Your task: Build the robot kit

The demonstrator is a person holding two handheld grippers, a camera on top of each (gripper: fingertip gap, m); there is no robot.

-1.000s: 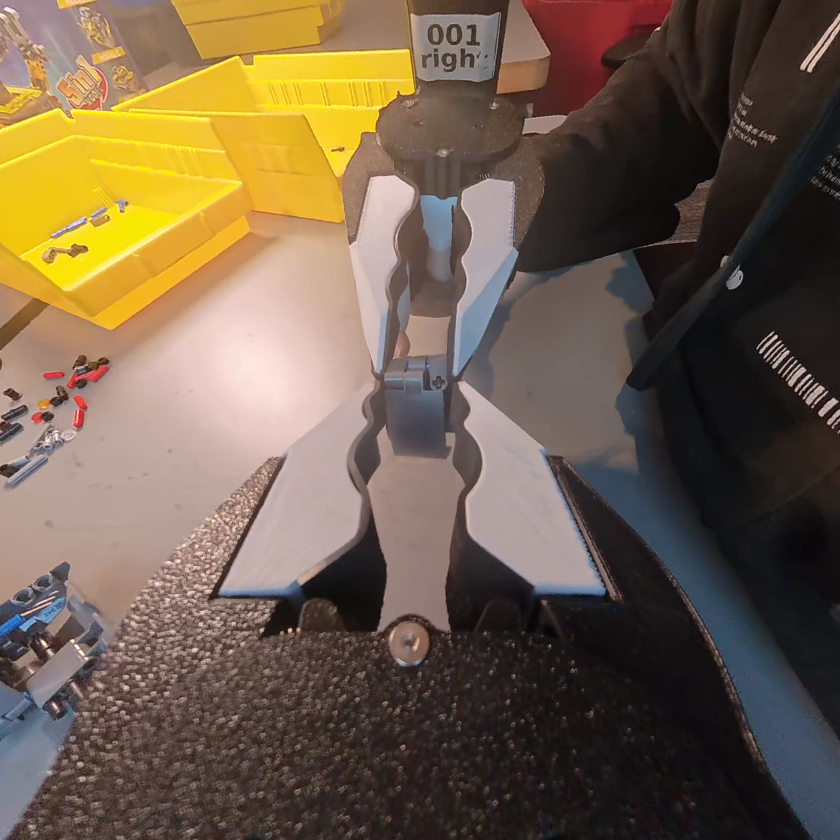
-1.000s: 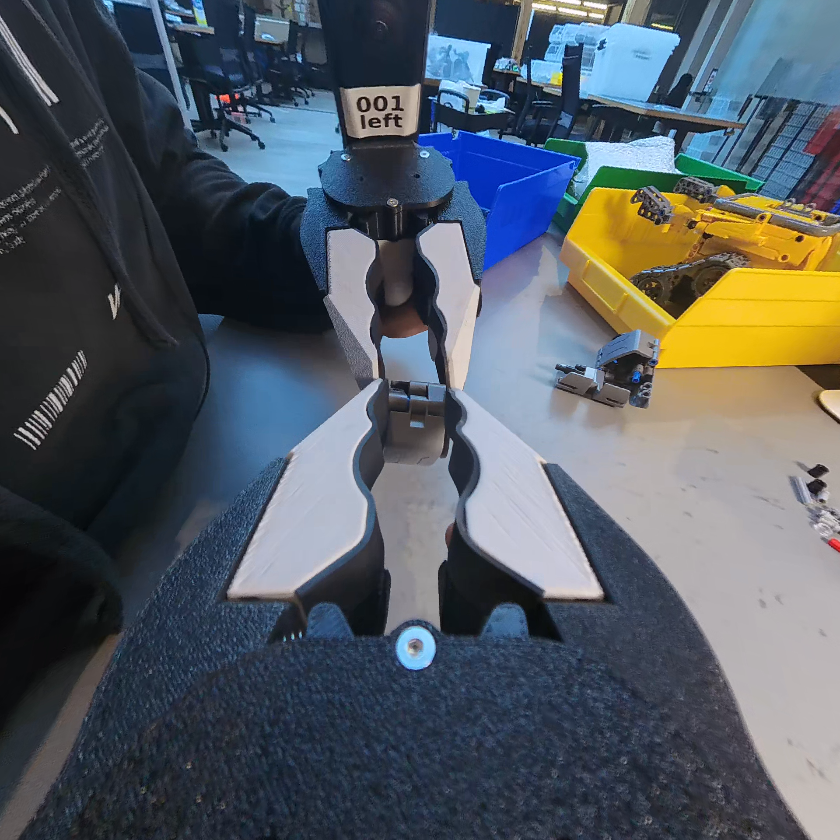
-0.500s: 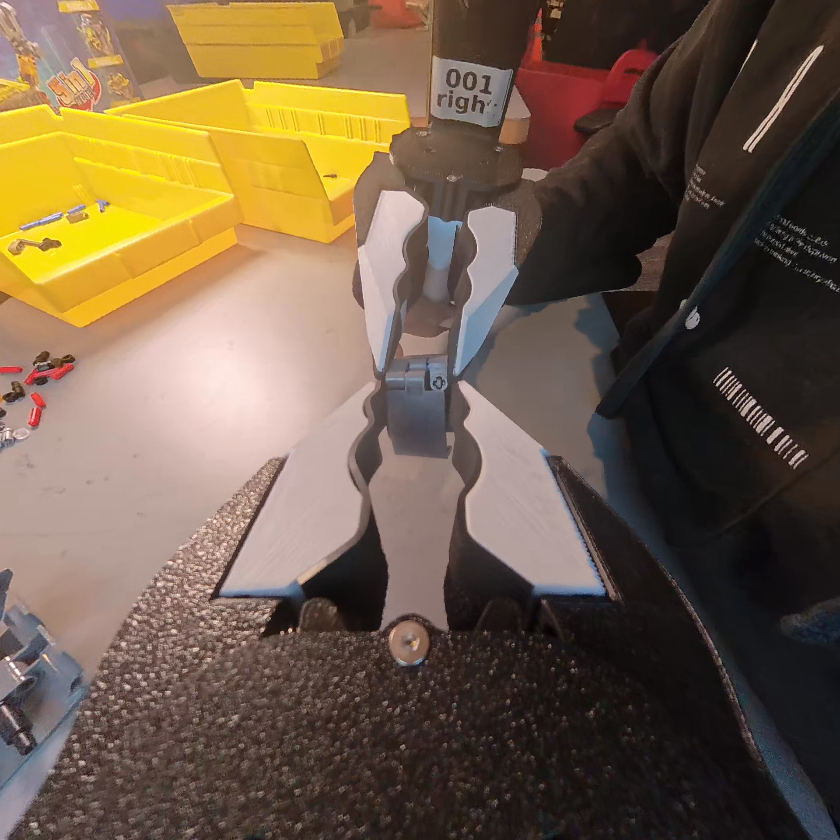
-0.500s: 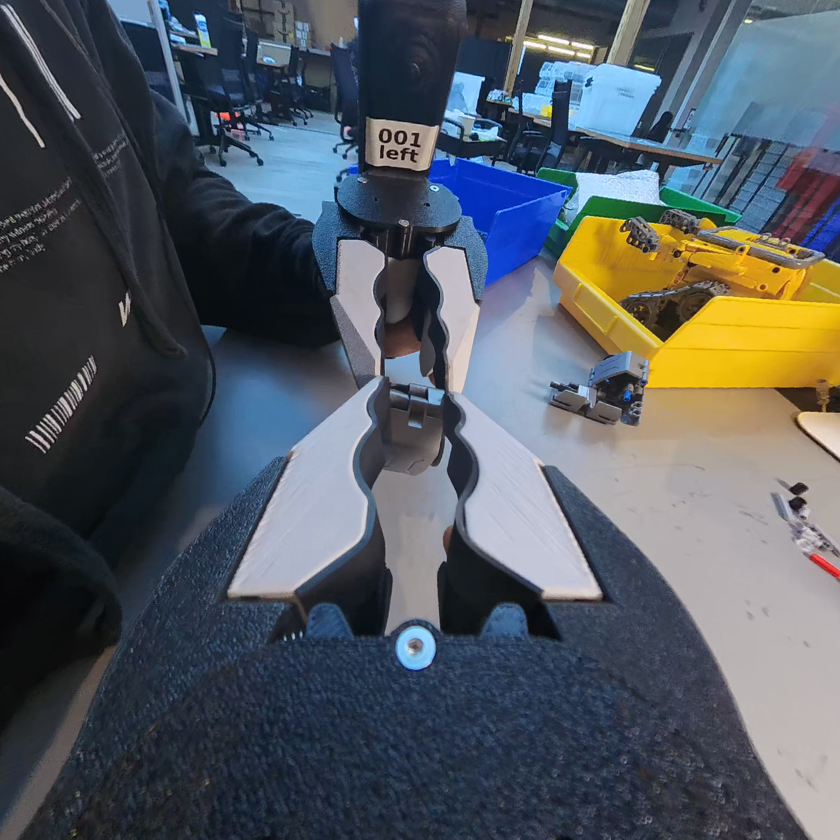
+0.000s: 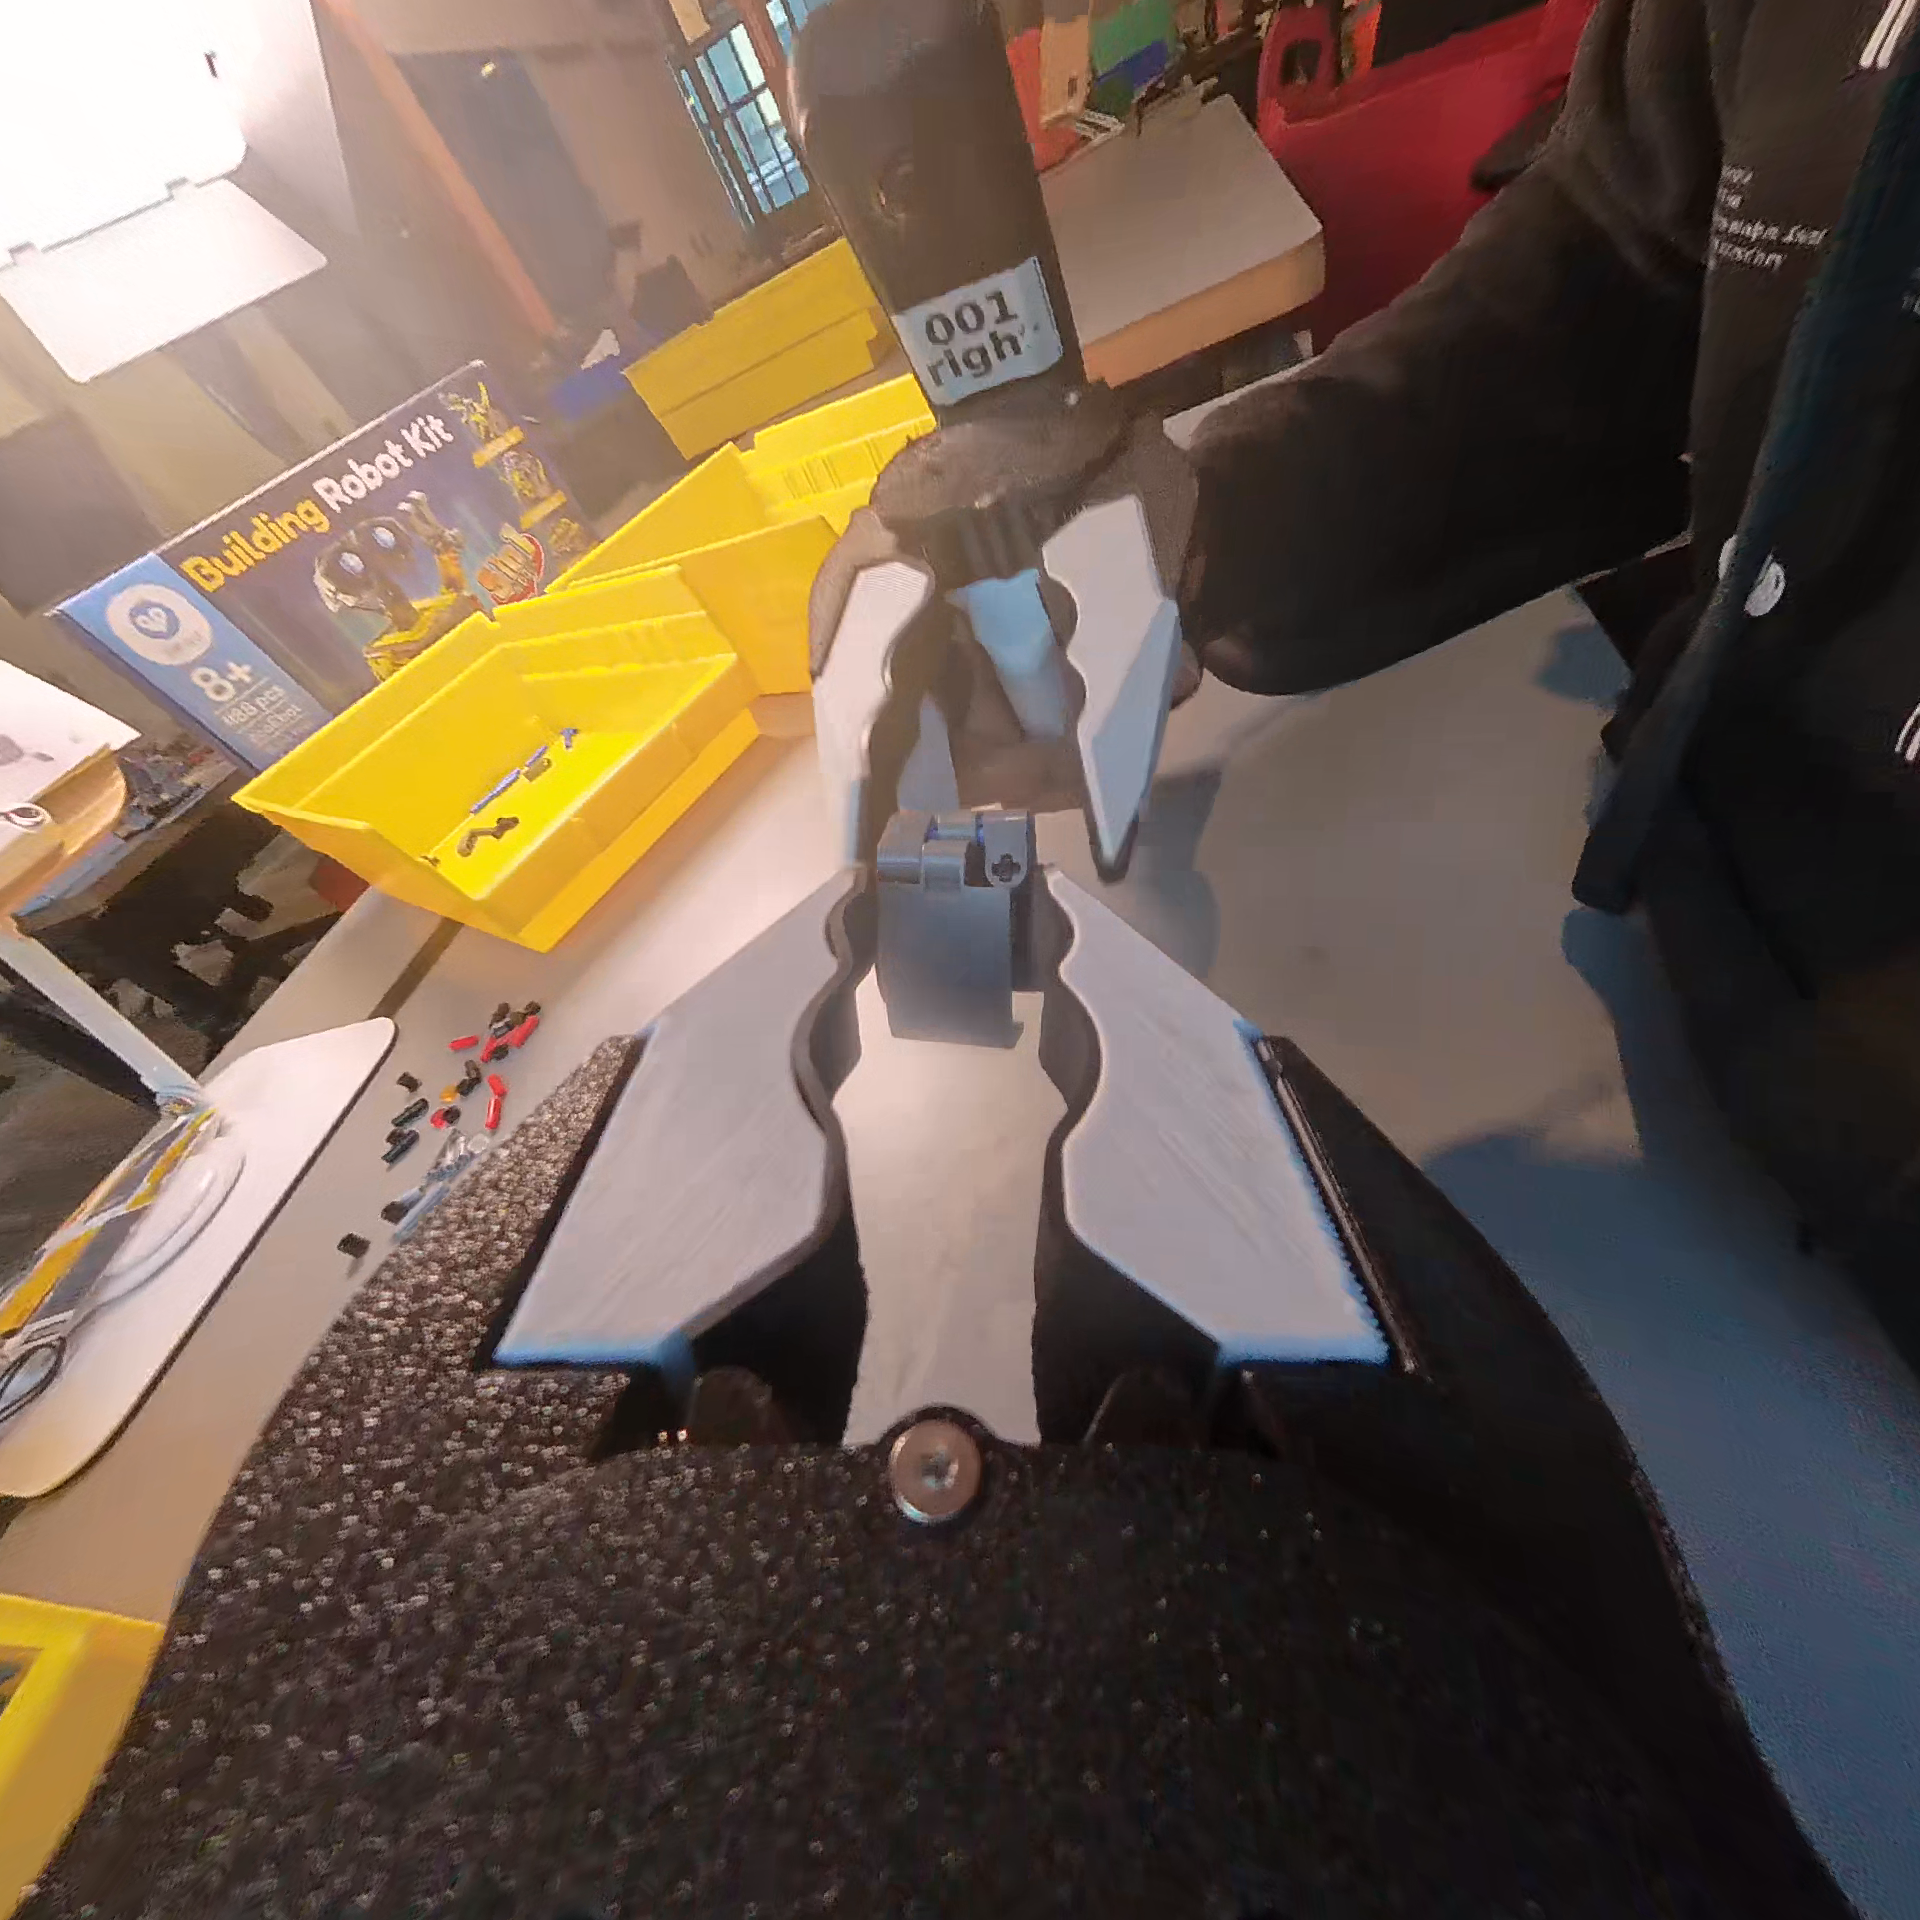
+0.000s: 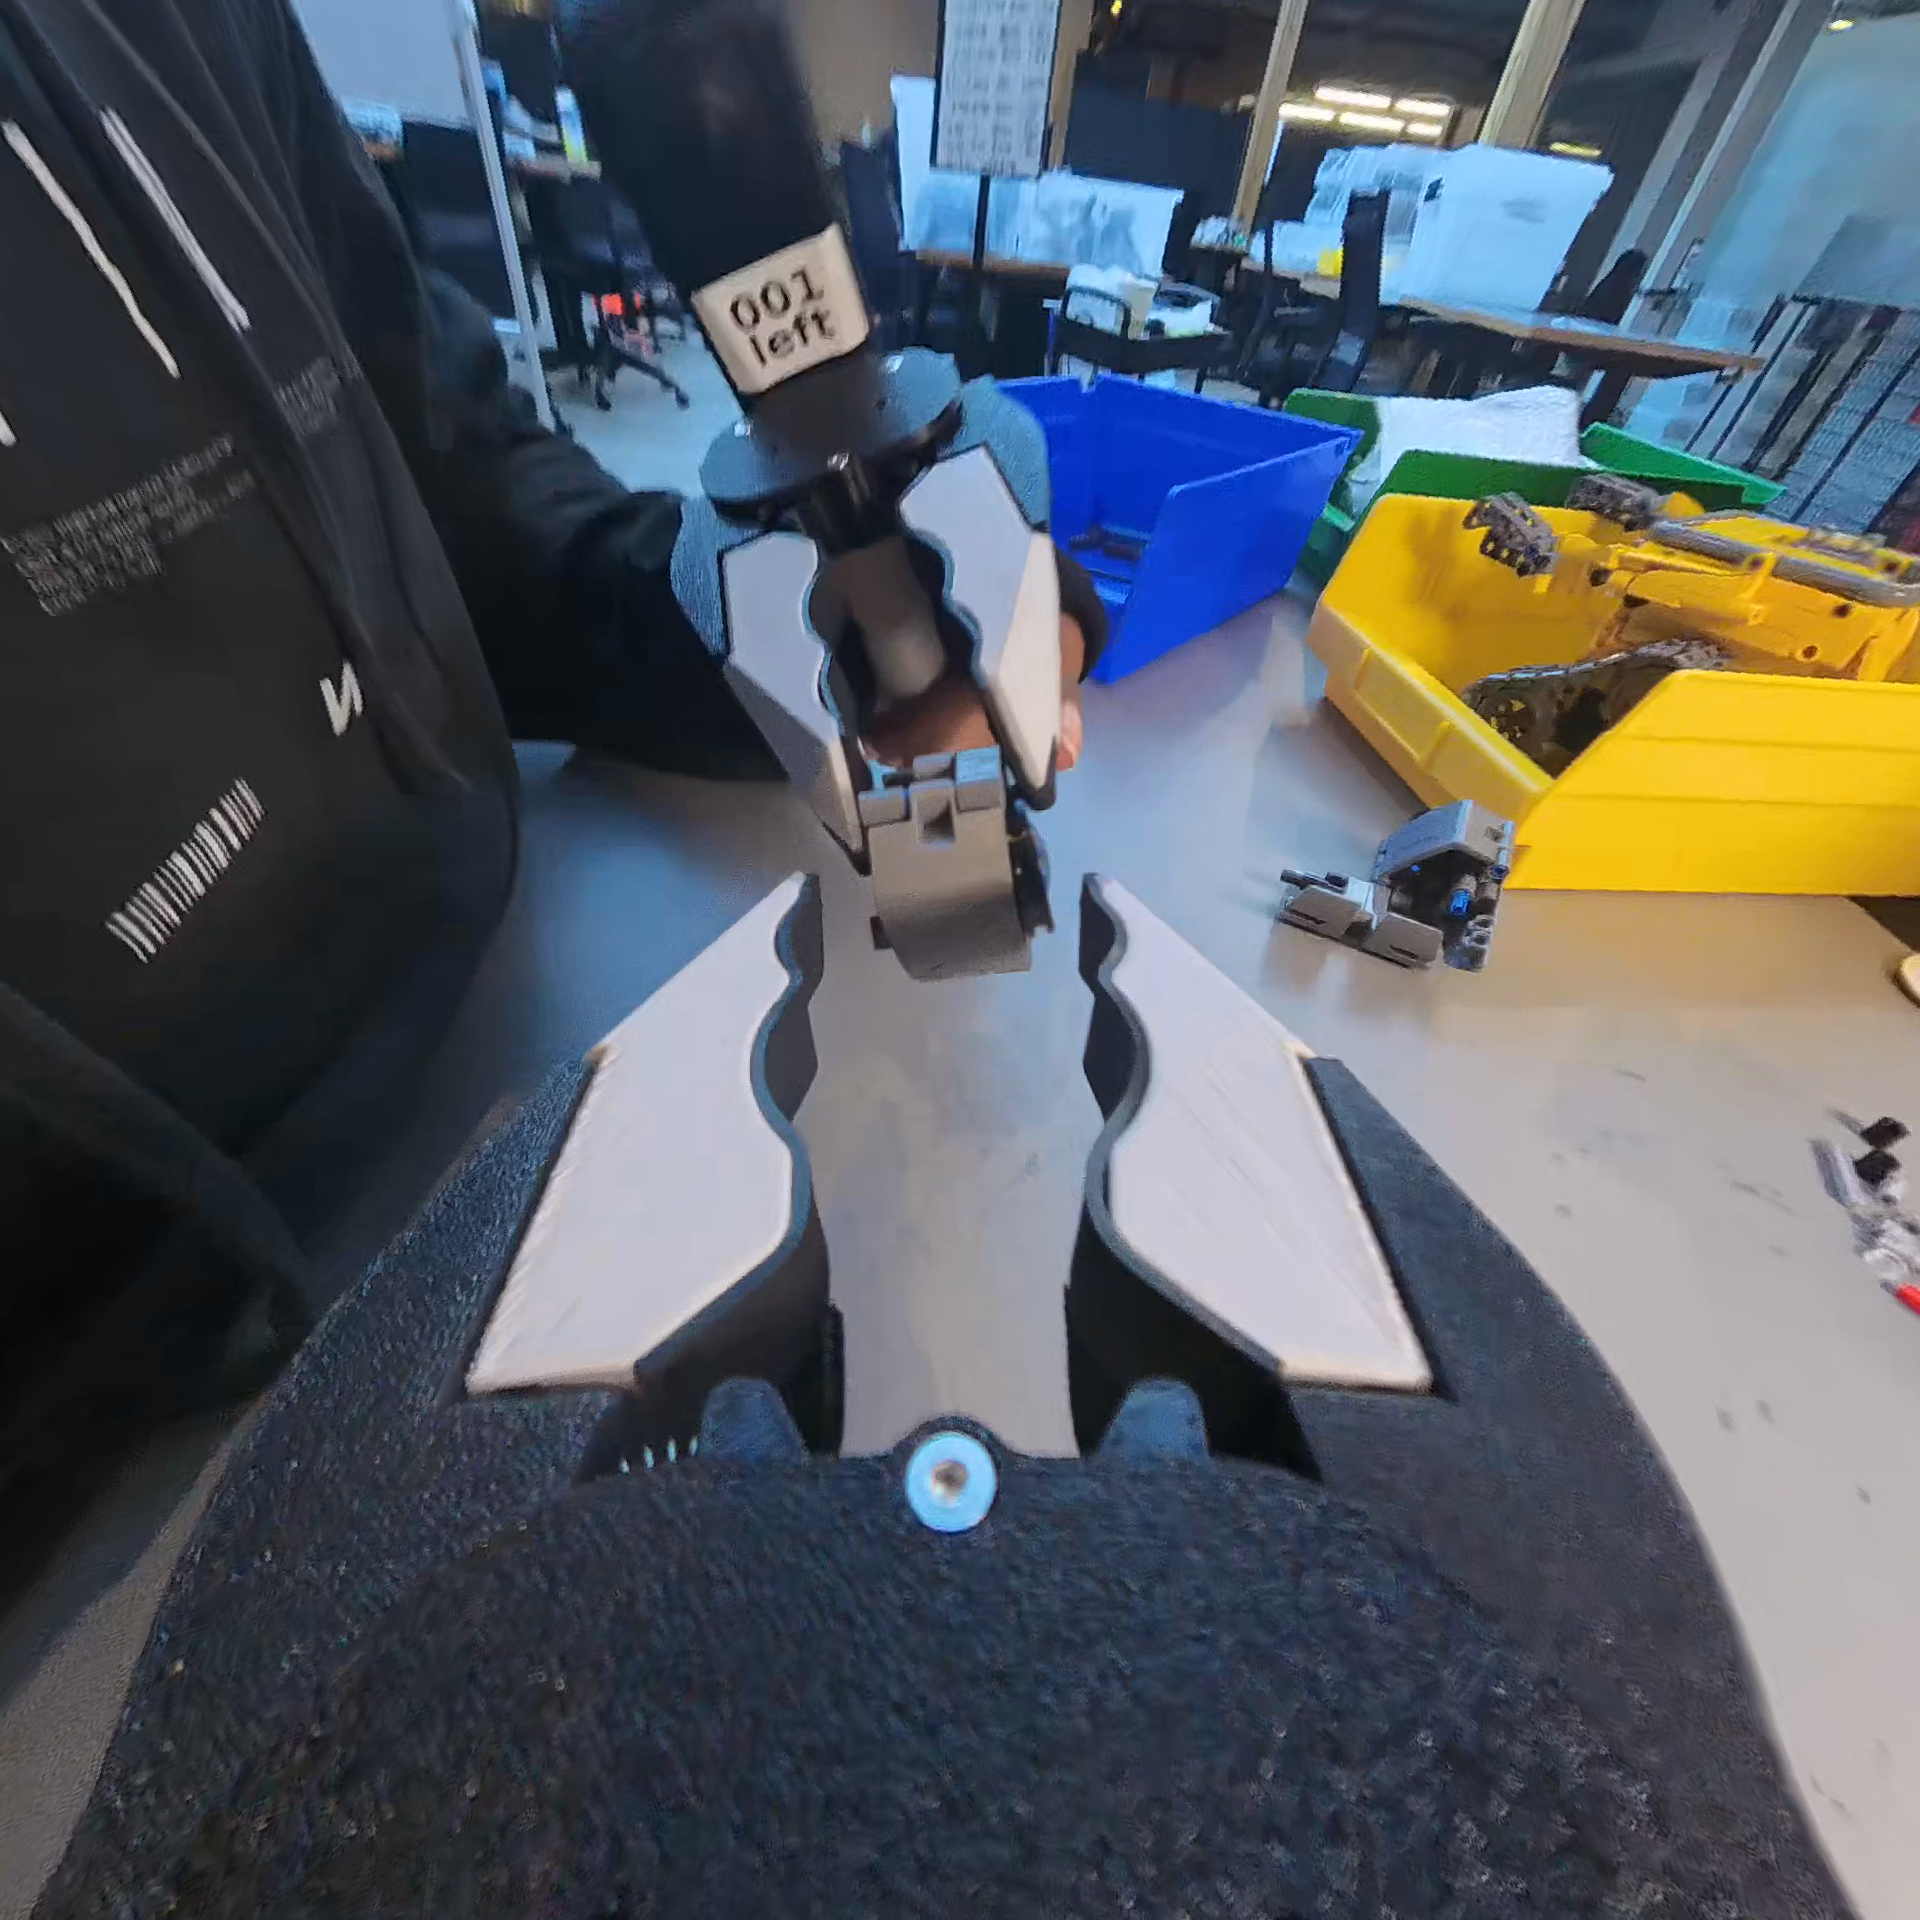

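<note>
A small grey building-kit part (image 5: 940,956) with a hinge-like top is clamped between the tips of my left gripper (image 5: 948,888) and held above the table. It also shows in the right wrist view (image 6: 940,894), hanging from the left gripper (image 6: 940,821). My right gripper (image 6: 948,883) is open. Its fingertips stand on either side of the part with a gap on each side and do not touch it. In the left wrist view the right gripper (image 5: 982,857) faces mine with its fingers spread.
Yellow bins (image 5: 540,748) and a kit box (image 5: 343,551) stand at the far left, with small loose pieces (image 5: 457,1091) on the table. On the right are a blue bin (image 6: 1174,520), a yellow bin (image 6: 1662,769) holding a tracked model, and a grey sub-assembly (image 6: 1392,894). The person's dark sleeve (image 6: 208,623) is close by. Only a small space, under 4 cm, lies between the two pairs of fingers.
Both grippers were shut on the grey part. The right gripper has now opened and let go, and the left gripper alone holds it. Both have tilted upward.
</note>
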